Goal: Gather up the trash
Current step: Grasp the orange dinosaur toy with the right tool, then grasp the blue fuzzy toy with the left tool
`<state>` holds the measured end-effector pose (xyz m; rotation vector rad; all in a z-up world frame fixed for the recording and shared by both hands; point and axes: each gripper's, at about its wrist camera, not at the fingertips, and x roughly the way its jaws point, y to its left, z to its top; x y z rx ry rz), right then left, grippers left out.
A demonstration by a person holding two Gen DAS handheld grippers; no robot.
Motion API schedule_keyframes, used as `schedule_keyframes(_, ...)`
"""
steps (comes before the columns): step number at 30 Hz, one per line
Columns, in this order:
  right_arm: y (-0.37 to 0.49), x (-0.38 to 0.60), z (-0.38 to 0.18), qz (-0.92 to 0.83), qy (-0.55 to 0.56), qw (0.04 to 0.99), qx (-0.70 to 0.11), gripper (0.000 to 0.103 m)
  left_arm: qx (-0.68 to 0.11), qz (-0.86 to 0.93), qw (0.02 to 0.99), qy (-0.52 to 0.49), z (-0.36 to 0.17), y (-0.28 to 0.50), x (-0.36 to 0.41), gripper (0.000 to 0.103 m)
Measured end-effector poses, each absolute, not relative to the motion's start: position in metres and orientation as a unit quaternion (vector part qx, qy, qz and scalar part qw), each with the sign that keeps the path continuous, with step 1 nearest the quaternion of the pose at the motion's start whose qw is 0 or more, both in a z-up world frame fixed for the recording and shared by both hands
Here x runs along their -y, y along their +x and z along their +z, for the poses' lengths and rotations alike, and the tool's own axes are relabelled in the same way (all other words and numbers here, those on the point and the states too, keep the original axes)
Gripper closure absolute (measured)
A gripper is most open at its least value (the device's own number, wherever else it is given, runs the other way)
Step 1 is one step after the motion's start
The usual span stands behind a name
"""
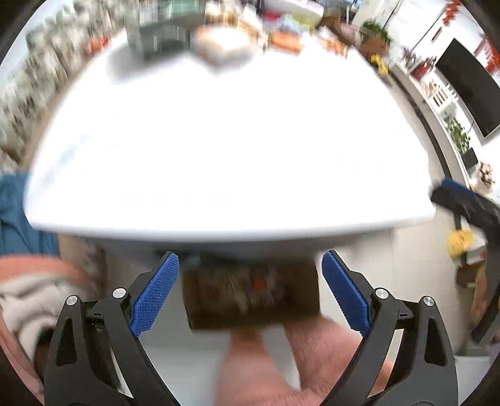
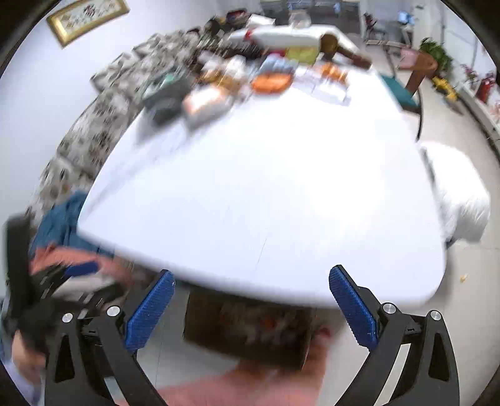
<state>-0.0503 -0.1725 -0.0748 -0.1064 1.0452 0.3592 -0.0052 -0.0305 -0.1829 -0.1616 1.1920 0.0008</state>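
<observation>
Between grabs, judging by motion blur. Left gripper [image 1: 250, 292] and right gripper [image 2: 251, 307] both spread wide, holding nothing. Brown cardboard box of scraps [image 1: 251, 295] on floor under near edge of white table [image 1: 218, 150]. Next — reach for clutter [image 2: 237, 78] at far edge; tiled floor around.

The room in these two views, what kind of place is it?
Probably a home living or dining room: a large white table with blurred food packages at its far end, a floral patterned sofa beside it, a gold-framed picture on the wall and a black flat screen.
</observation>
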Motion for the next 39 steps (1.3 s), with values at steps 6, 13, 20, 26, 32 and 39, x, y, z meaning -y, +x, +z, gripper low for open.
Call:
schedule_keyframes(6,0.082,0.18,-0.065,0.17,-0.053,0.872,-0.455,0.01,-0.534,0.043,0.841,-0.078,-0.168,0.038,0.037,0.012)
schedule_keyframes(13,0.272,0.216,-0.084,0.158,-0.034,0.876,-0.454,0.013,-0.573,0.09,0.804,-0.128,-0.184,0.083,0.068,0.012)
schedule_keyframes(20,0.406,0.206,-0.113,0.181,-0.071,0.855,-0.482,0.022,-0.582,0.115,0.789,-0.163,-0.189,0.149,0.104,0.012)
schedule_keyframes(26,0.431,0.191,-0.132,0.24,-0.103,0.83,-0.494,0.039,-0.582,0.118,0.78,-0.198,-0.187,0.212,0.118,0.012)
schedule_keyframes(32,0.431,0.202,-0.113,0.265,-0.1,0.833,-0.476,0.048,-0.546,0.118,0.812,-0.168,-0.176,0.296,0.118,0.012)
schedule_keyframes(39,0.414,0.224,-0.077,0.298,-0.093,0.834,-0.454,0.048,-0.511,0.105,0.847,-0.103,-0.196,0.42,0.112,0.012)
